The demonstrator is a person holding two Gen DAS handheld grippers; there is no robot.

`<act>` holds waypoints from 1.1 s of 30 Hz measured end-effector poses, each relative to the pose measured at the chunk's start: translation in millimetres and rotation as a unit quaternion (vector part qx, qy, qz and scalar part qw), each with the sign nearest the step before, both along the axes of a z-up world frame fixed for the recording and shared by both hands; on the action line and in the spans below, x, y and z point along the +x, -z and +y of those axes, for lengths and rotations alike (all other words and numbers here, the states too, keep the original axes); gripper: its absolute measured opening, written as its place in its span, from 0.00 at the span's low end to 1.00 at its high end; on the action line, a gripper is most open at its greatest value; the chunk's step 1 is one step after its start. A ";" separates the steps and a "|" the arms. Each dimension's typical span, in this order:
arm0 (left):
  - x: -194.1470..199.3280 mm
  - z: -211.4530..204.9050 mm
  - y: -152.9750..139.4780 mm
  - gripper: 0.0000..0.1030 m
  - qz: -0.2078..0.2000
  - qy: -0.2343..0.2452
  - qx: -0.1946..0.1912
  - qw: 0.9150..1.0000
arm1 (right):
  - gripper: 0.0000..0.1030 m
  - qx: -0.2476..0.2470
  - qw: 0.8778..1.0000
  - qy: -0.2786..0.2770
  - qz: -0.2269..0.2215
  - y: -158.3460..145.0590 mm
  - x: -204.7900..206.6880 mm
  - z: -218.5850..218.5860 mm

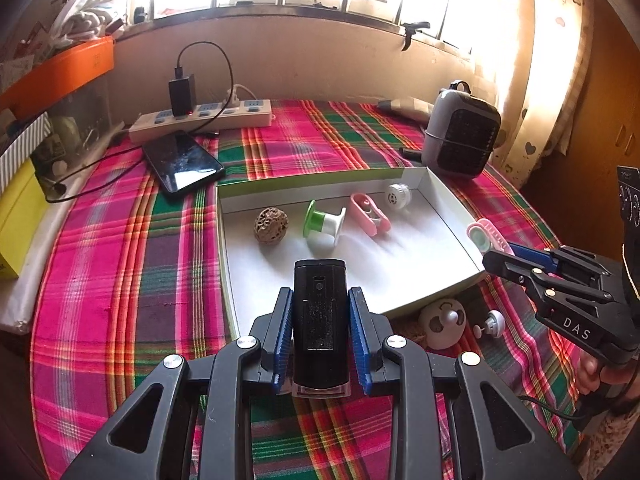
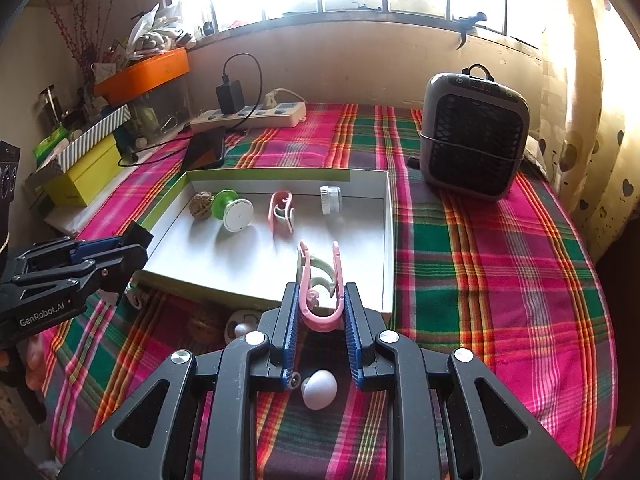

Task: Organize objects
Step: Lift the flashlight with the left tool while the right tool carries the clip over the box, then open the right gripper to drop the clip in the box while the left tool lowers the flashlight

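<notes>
Plaid cloth point(image 2: 500, 280) in pink, green and red is covering the table, and a shallow white cardboard tray point(image 1: 444, 204) is lying on it in front of you.

You are holding the left gripper point(image 1: 321, 320) over the tray's near edge. Its blue pads point(image 1: 280, 332) are pinching a black rectangular device point(image 1: 319, 320), upright between them. Its lower end, with a clear strip, is cut off behind the gripper body.

You are holding the right gripper point(image 2: 320, 308) over the tray's near right corner. Its jaws are pressed nearly together on a pink clip point(image 2: 322, 280) with a pale green inner piece, whose two arms are sticking forward over the tray floor.

Four items are lying along the tray's far wall: a brown walnut point(image 1: 271, 220), a green-and-white spool-shaped piece point(image 1: 324, 222), a second pink clip point(image 1: 370, 214) and a small white round part point(image 1: 399, 196). The near half of the tray floor is standing free.

Outside the near wall, small white round pieces point(image 1: 444, 322) are lying on the cloth, partly hidden by the grippers; what they are is hard to tell. A white egg-shaped object point(image 2: 319, 394) is showing under the right gripper.

Beyond the tray, a phone point(image 1: 182, 162) and power strip point(image 1: 200, 118) are sitting at the far left, and a grey portable fan point(image 2: 474, 136) is at the far right. The cloth right of the tray is open.
</notes>
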State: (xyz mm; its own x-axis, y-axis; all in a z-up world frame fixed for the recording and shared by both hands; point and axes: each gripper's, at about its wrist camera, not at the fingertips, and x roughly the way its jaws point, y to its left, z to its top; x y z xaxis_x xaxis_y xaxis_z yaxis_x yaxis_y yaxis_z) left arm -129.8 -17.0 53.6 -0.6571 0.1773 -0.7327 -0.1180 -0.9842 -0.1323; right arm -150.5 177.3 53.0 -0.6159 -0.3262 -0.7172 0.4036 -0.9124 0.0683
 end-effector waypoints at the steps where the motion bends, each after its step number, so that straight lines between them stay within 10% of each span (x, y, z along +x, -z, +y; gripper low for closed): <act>1: -2.6 -0.6 0.6 0.24 -0.002 -0.001 0.002 1.000 | 0.22 0.001 1.000 -0.001 -0.001 -0.2 -3.1 -1.1; 33: -64.1 -6.1 26.6 0.24 -0.044 -0.030 -0.005 0.999 | 0.22 0.029 0.998 -0.005 -0.050 26.3 -74.2 -19.3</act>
